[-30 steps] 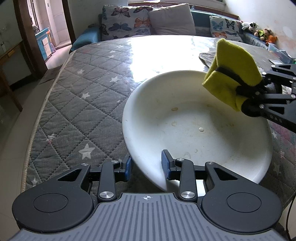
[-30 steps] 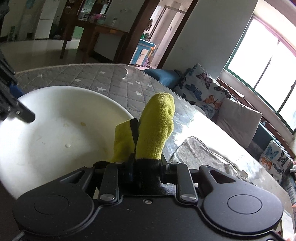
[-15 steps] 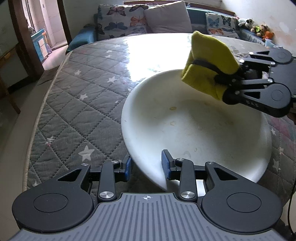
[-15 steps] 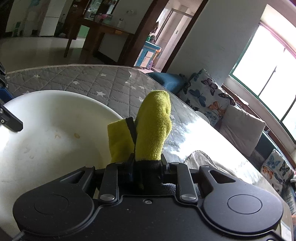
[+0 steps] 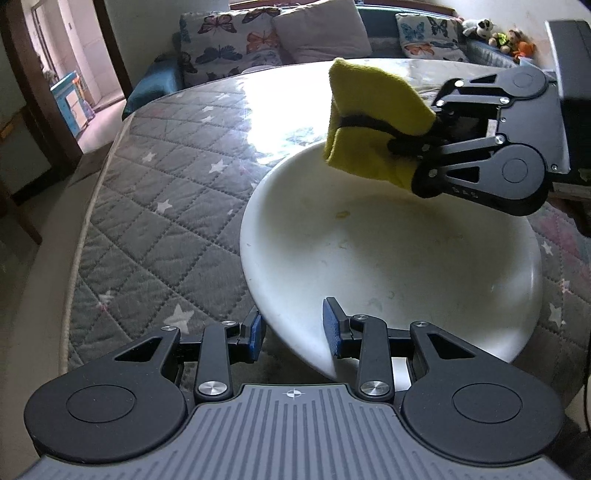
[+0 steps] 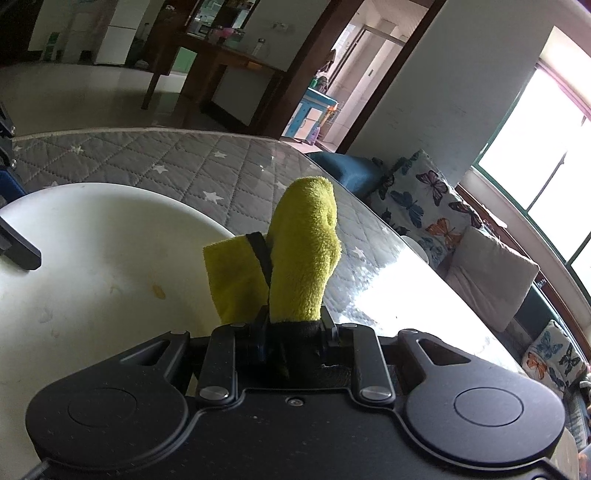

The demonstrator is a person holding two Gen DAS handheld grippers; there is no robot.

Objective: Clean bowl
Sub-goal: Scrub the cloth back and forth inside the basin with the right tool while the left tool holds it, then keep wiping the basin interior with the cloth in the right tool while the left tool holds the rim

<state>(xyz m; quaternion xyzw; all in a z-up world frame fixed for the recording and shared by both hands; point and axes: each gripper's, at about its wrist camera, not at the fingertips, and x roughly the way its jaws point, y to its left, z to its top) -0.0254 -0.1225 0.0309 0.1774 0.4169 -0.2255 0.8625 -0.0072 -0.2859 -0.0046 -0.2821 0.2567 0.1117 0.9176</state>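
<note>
1. Wide white shallow ceramic bowl sat on a grey quilted star-patterned table cover, near the table's front edge, tilted slightly with its near rim raised.
2. Held only small residues: a yellowish speck on the far inner wall, faint smears nearer the centre and the near rim.
3. Seen from the right wrist view with the same brownish spot on the white inner surface.
4. Left gripper straddled the bowl's near rim, blue-padded fingers set one outside and one inside the wall; pads looked apart from the wall, jaws spread, nothing clamped.
5. Right gripper reached in from the right, level above the bowl's far rim, clenched on a folded yellow terry cloth bound by a black band.
6. Cloth hung in the air over the far edge, clear of the bowl's surface, casting a shadow on the inner wall.
7. From the right wrist view, cloth stood up between the closed fingers of the right gripper, pointing across the table.
8. Beyond the table: butterfly-print cushions and a plain pale pillow on a blue sofa; small plush toys at far right.
</note>
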